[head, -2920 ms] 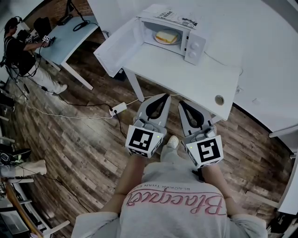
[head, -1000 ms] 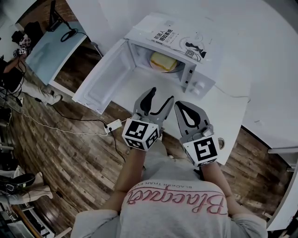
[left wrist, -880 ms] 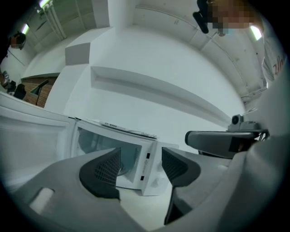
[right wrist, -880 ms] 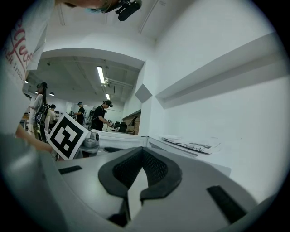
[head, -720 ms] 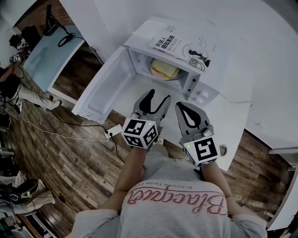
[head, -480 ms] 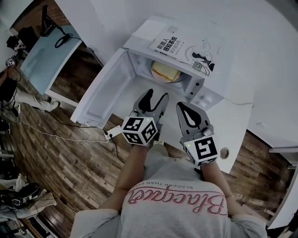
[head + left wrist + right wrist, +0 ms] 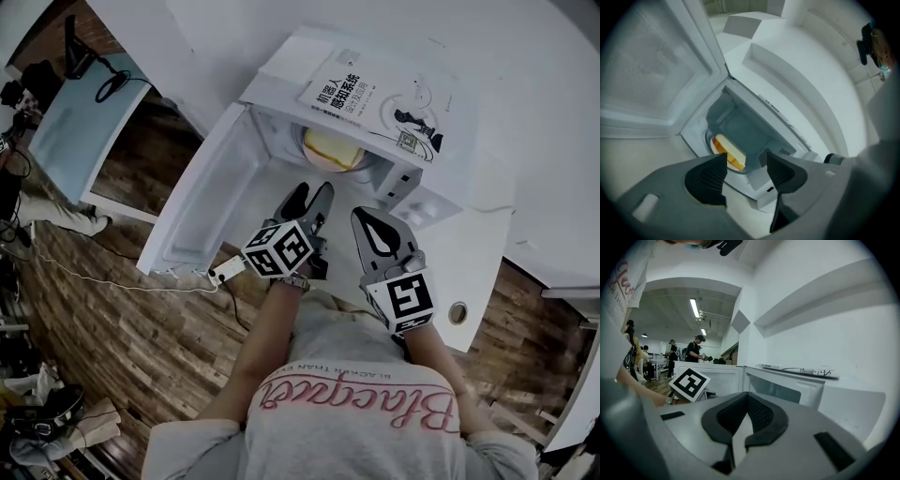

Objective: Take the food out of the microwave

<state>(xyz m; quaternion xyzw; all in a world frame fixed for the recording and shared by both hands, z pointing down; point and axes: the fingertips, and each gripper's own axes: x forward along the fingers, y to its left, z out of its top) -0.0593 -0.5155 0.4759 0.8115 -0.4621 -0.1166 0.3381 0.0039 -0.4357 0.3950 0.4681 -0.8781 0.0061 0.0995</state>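
The white microwave (image 7: 412,183) stands open on a white table, its door (image 7: 202,211) swung out to the left. Inside lies the food (image 7: 330,148), a yellow slab on a plate; it shows in the left gripper view as food (image 7: 729,151) just beyond the jaws. My left gripper (image 7: 311,193) is open, empty, and right at the cavity's mouth; the left gripper (image 7: 746,165) frames the plate. My right gripper (image 7: 364,217) is shut on nothing, lower right of the opening. In its own view the right gripper (image 7: 743,420) faces the microwave (image 7: 783,387).
A book (image 7: 375,89) lies on top of the microwave. A round fitting (image 7: 457,312) sits in the table near its front edge. A power strip (image 7: 228,272) lies on the wood floor below the door. A blue table (image 7: 84,108) stands far left. People (image 7: 696,350) stand in the background.
The left gripper has moved forward from in front of the table to the microwave's mouth and rolled sideways. The view has closed in on the microwave. The right gripper stays shut.
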